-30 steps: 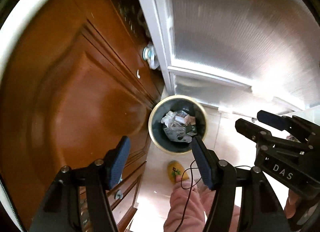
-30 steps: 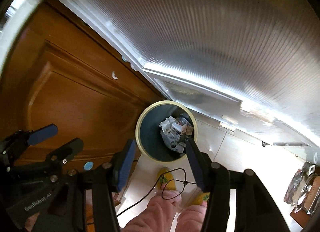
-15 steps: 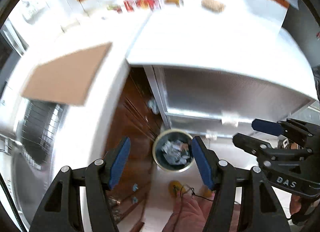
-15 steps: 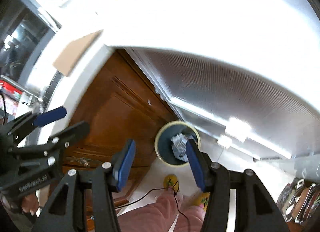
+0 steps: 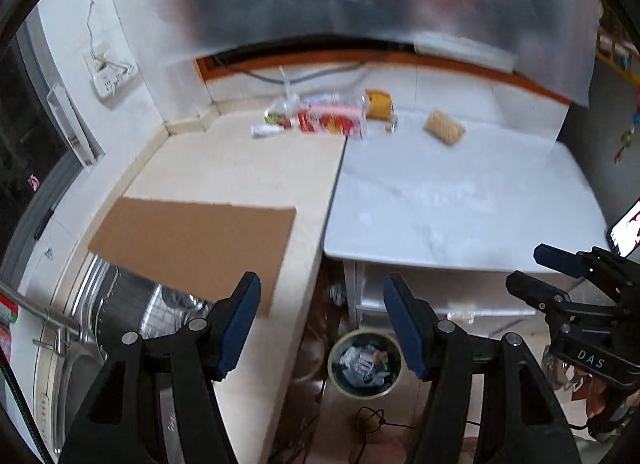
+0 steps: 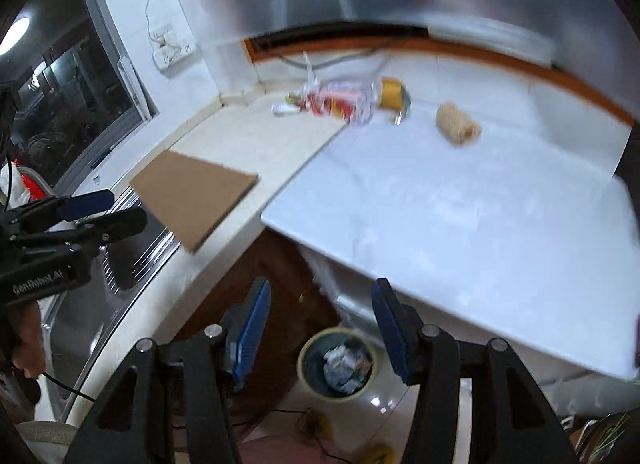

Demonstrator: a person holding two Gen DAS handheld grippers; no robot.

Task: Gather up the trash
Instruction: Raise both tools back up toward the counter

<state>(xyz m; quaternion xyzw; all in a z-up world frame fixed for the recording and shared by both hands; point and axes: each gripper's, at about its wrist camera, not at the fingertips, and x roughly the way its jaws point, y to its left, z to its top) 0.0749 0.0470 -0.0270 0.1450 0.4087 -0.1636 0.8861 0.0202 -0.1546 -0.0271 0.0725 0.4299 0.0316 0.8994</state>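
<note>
A round bin [image 5: 365, 364] with a pale rim stands on the floor below the counter, holding crumpled paper; it also shows in the right wrist view [image 6: 338, 364]. At the back of the counter lie a red and white wrapper [image 5: 332, 120] [image 6: 340, 102], a clear plastic bag [image 5: 282, 110], a small white tube [image 5: 266, 130] and a tan crumpled lump [image 5: 444, 127] [image 6: 458, 127]. My left gripper [image 5: 322, 328] is open and empty, high above the counter edge. My right gripper [image 6: 320, 328] is open and empty beside it, and also shows in the left wrist view [image 5: 560, 272].
A brown cardboard sheet [image 5: 196, 240] [image 6: 192, 192] lies on the beige counter and overhangs a steel sink [image 5: 80, 344]. A white table top [image 5: 460, 200] adjoins the counter. A yellow jar [image 5: 380, 104] lies at the back. A phone [image 5: 626, 230] is at the right edge.
Both grippers have risen from just above the bin by the wooden cabinet to above counter height. The counter top and the items on it have come into view. Both stay open.
</note>
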